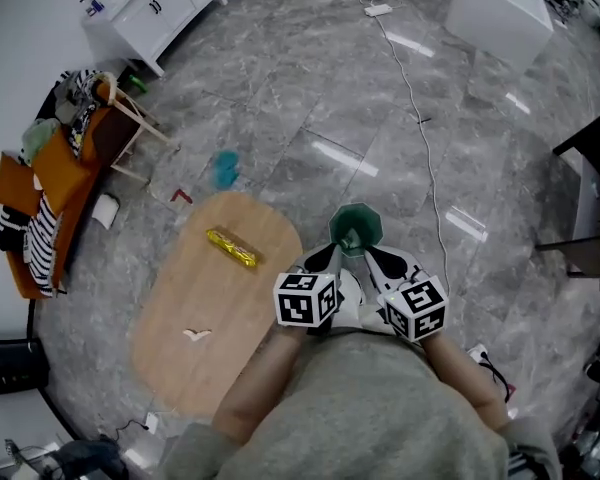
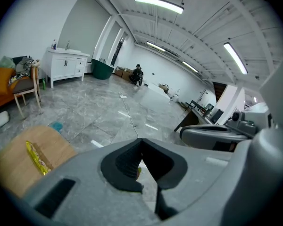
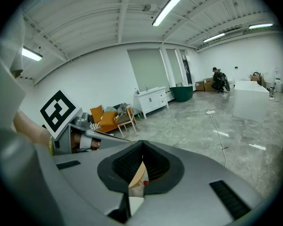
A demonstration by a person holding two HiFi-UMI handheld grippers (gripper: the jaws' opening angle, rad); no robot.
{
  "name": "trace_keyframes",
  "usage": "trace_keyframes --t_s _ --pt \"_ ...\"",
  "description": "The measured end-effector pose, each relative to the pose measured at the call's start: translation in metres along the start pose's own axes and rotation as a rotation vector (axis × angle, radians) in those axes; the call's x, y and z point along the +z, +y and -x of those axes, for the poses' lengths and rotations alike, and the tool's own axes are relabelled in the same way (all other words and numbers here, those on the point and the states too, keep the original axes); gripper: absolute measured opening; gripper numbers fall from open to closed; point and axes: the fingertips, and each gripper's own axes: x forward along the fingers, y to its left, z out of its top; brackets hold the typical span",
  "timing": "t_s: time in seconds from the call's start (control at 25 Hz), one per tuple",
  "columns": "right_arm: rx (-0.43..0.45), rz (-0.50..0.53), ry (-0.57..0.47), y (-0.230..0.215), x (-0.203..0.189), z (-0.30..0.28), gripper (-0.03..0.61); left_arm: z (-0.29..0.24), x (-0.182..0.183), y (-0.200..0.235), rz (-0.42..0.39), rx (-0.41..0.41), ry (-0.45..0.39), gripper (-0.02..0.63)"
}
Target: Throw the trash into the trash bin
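left gripper: closed tight, apparently on thin yellow-green sliver | right gripper: clamped on tan paper scrap | next: centre both over dark-green plastic bin before opening

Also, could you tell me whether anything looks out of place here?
A teal item and a red scrap lie on the floor beside the table, and a white cable trails loose across the floor.

Count taken.
- Claws: two, left claw and right claw.
- Bin: one.
- Tabletop: one.
- Gold wrapper: one.
- White scrap: one.
- Paper scrap: one.
- Chair: one.
- Cabinet: one.
- Cable: one.
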Motion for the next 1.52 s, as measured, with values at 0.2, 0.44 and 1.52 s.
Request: trace_keyframes --t_s 0.2,0.44,1.52 --pt "0.028 0.031 -0.02 0.011 0.009 0.005 0.009 0.012 0.002 -0.003 0.003 0.014 -0.029 0.009" --pt "0.056 0.059 -0.032 0.018 0.009 0.01 0.009 0.023 -0.001 -0.006 0.013 0.033 -0.062 0.009" --pt "0.257 0.172 0.007 0.074 0.011 -0.008 0.009 0.08 -0.026 0.031 0.158 0.201 -0.171 0.009"
